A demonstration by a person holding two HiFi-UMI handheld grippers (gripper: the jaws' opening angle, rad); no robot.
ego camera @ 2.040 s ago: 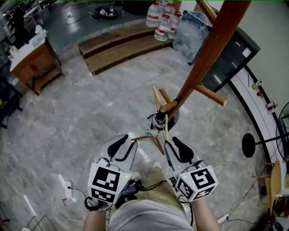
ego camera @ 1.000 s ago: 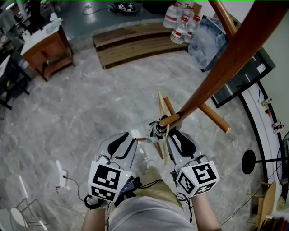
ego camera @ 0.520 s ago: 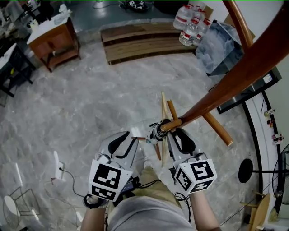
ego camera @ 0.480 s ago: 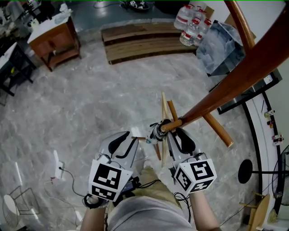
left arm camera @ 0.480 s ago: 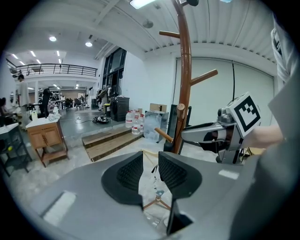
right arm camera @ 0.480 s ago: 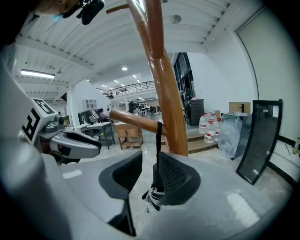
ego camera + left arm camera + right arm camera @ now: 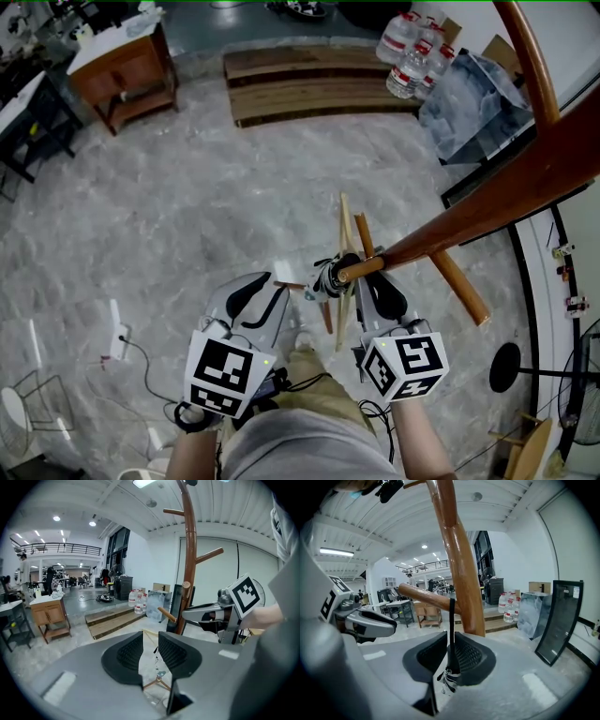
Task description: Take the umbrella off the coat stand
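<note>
The umbrella (image 7: 448, 678) hangs at mid-frame in the right gripper view, by its black strap (image 7: 451, 618) from a low peg (image 7: 424, 596) of the coat stand (image 7: 461, 569). The right tongs (image 7: 450, 638) have just been closing and appear to pinch its top end. The left tongs (image 7: 151, 641) sit spread and empty, lower left in the head view. A firm pinch matters here. A slight lift should slacken the strap, and the loop should then slide along the peg towards its free end at the left, not straight down.

Left claw (image 7: 151, 643) open, empty; right claw (image 7: 449, 645) jaws just closing onto umbrella (image 7: 449, 674) handle.
</note>
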